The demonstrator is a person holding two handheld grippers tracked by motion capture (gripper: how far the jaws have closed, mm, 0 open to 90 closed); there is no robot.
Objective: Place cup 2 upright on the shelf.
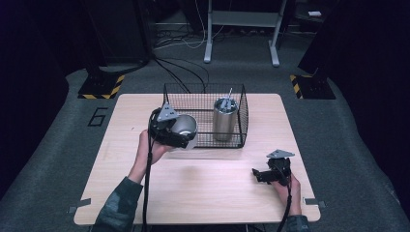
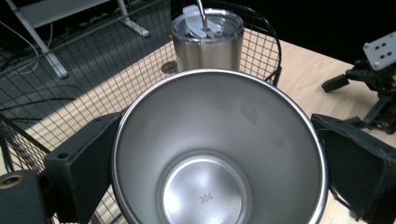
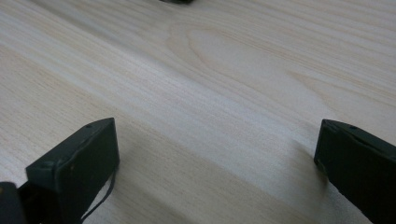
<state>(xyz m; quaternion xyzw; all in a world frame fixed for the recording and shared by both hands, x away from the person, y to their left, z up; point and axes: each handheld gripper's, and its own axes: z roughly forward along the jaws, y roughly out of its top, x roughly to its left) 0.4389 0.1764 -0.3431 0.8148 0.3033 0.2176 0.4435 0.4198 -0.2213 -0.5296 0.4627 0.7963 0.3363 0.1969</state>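
My left gripper (image 1: 180, 133) clamps the open steel cup (image 1: 185, 126) at the wire basket's (image 1: 205, 144) near-left edge (lidded tumbler (image 1: 225, 118) inside), while my right gripper (image 1: 259, 175) gapes wide over bare tabletop (image 1: 203, 188).

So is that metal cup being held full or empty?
Empty. The left gripper view looks straight into the steel cup: bare walls and a dry bottom stamped 304. The left gripper clamps it from both sides.
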